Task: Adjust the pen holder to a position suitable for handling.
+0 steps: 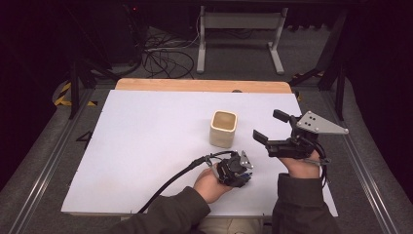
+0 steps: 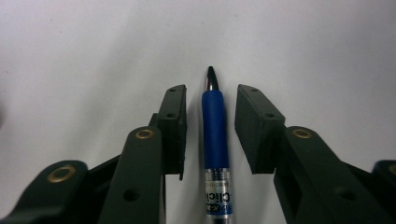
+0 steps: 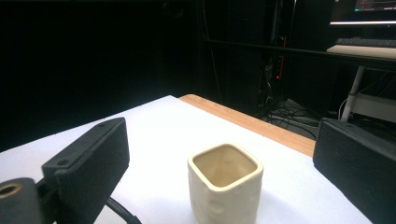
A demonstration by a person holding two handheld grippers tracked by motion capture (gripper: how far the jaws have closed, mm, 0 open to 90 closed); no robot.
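A pen [image 2: 215, 135] with a blue rubber grip and a silver tip lies flat on the white table sheet [image 2: 93, 51]. My left gripper [image 2: 210, 126] points straight down over it, open. One jaw stands on each side of the blue grip, with a small gap on both sides. In the high view the left gripper [image 1: 236, 170] is low at the table's near middle, covering the pen. A cream square cup [image 1: 223, 127] stands upright and empty just beyond it. My right gripper [image 1: 270, 127] hovers right of the cup, open wide, facing the cup [image 3: 225, 184].
The white sheet [image 1: 146, 141] covers a wooden tabletop whose bare far edge [image 1: 204, 85] shows. The left gripper's cable [image 1: 170, 183] trails toward the near edge. Beyond the table are cables on the floor and a grey stand [image 1: 238, 29].
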